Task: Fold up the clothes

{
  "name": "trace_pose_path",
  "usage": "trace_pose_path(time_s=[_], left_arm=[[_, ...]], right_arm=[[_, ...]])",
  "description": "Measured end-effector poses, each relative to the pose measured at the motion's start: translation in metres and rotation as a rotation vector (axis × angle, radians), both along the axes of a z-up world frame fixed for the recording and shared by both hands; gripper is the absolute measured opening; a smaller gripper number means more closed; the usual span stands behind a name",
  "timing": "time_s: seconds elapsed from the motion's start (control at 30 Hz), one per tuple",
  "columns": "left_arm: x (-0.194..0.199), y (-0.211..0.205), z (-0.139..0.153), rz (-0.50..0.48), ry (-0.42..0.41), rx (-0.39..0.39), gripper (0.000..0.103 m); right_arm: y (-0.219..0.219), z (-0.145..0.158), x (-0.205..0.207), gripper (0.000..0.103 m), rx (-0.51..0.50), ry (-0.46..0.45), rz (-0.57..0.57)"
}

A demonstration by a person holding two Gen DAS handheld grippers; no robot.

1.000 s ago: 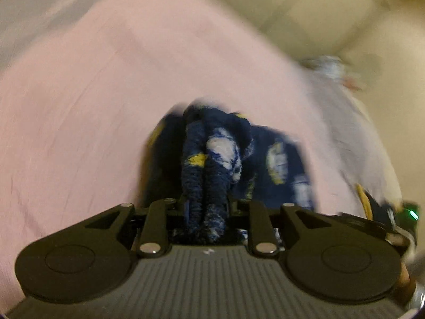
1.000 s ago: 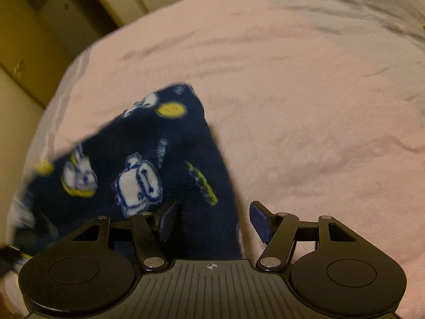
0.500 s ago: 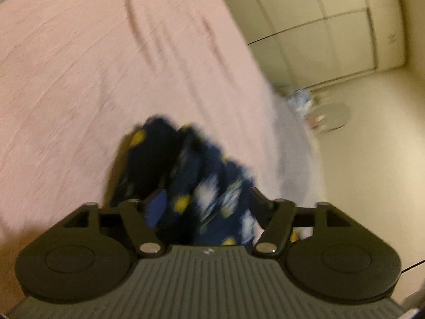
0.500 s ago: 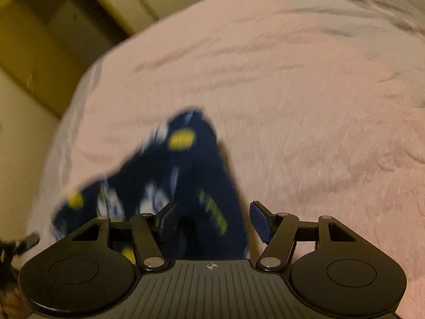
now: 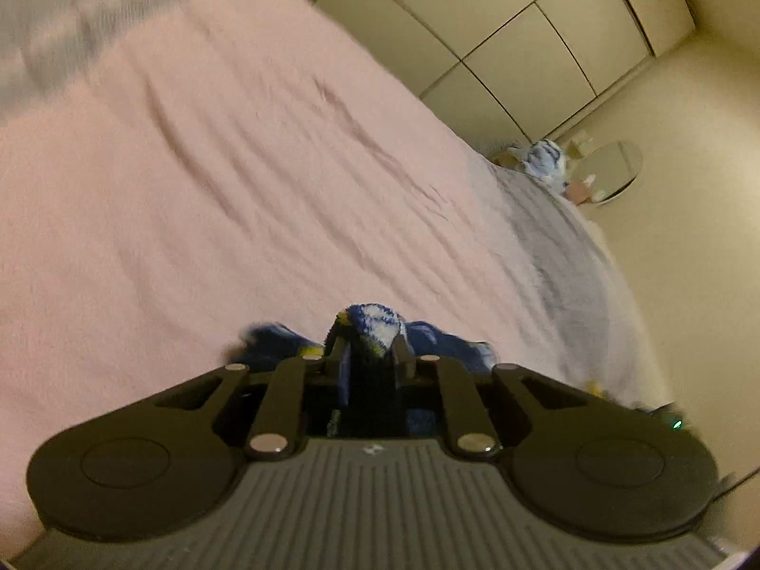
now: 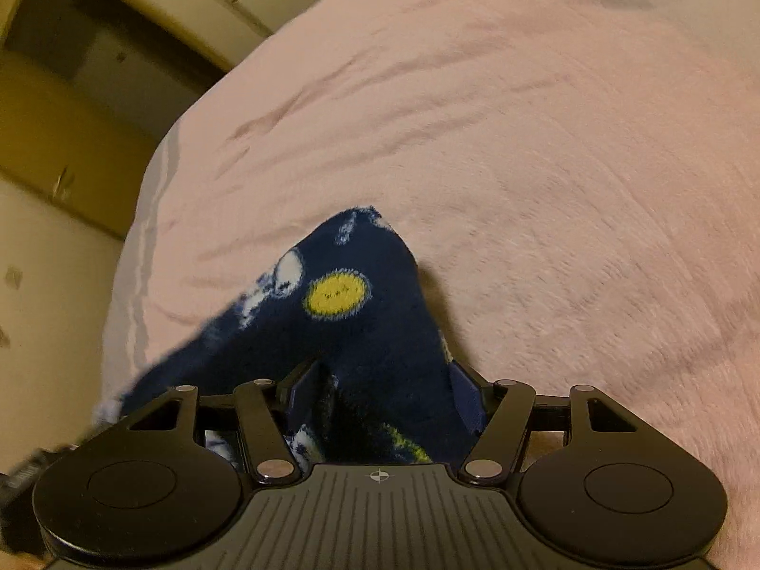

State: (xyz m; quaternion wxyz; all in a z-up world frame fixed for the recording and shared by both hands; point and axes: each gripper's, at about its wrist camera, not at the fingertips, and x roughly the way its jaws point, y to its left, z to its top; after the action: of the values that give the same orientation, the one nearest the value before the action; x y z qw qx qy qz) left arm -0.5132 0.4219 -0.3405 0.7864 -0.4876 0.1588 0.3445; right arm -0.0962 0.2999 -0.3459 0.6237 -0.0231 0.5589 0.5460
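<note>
2 grippers share 1 garment — a navy fleece piece point(image 6: 361, 327) printed with yellow ovals and white cartoon figures, lying on the pink blanket point(image 6: 546, 152) that covers the bed. The left gripper point(image 5: 369, 349) has its fingers drawn close on a bunched ridge of that fleece, so the cloth stands up in a tuft between them; a pinch on a gathered fold like that gives a firm hold on soft, thick fabric that would slip off a flat grab. The right gripper point(image 6: 380, 387) sits with its blue-padded fingers well apart, the fleece mounding up through the gap and over the left pad — straddling the cloth, not clamping it, as far as I can judge.

From here the garment looks heaped into a peak, not laid flat, with one edge trailing off toward the bed's side in the right view. It is bunched, not squared, so I would say the fold is not yet finished (what kind of garment it is I cannot tell). A grey sheet point(image 5: 565, 256) shows past the blanket's edge, a pale blue bundle point(image 5: 541, 161) lies at the far corner, and cream wardrobe doors point(image 5: 498, 33) stand behind.
</note>
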Motion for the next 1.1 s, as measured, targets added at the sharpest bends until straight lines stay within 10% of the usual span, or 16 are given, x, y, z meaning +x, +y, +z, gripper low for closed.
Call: trace_pose_path(time_s=[0.27, 0.5, 0.73, 0.83, 0.9, 1.1], left_arm=[[-0.009, 0.003, -0.032, 0.07, 0.173, -0.021, 0.019], [-0.022, -0.042, -0.02, 0.165, 0.087, -0.126, 0.026], [-0.035, -0.086, -0.008, 0.26, 0.001, -0.231, 0.057], [-0.041, -0.105, -0.003, 0.301, -0.037, -0.276, 0.051], [-0.043, -0.117, -0.001, 0.325, -0.052, -0.298, 0.012], [-0.033, -0.139, -0.003, 0.226, 0.21, -0.182, 0.015]], right_arm=[[0.02, -0.007, -0.038, 0.064, -0.039, -0.215, 0.102], [-0.038, 0.031, -0.033, 0.064, 0.051, -0.308, 0.093], [-0.121, 0.051, -0.072, 0.064, 0.123, -0.497, 0.348], [-0.139, 0.045, -0.093, 0.064, 0.148, -0.568, 0.457], [-0.138, 0.038, -0.095, 0.064, 0.141, -0.539, 0.46], [-0.128, 0.021, -0.098, 0.063, 0.058, -0.504, 0.468]])
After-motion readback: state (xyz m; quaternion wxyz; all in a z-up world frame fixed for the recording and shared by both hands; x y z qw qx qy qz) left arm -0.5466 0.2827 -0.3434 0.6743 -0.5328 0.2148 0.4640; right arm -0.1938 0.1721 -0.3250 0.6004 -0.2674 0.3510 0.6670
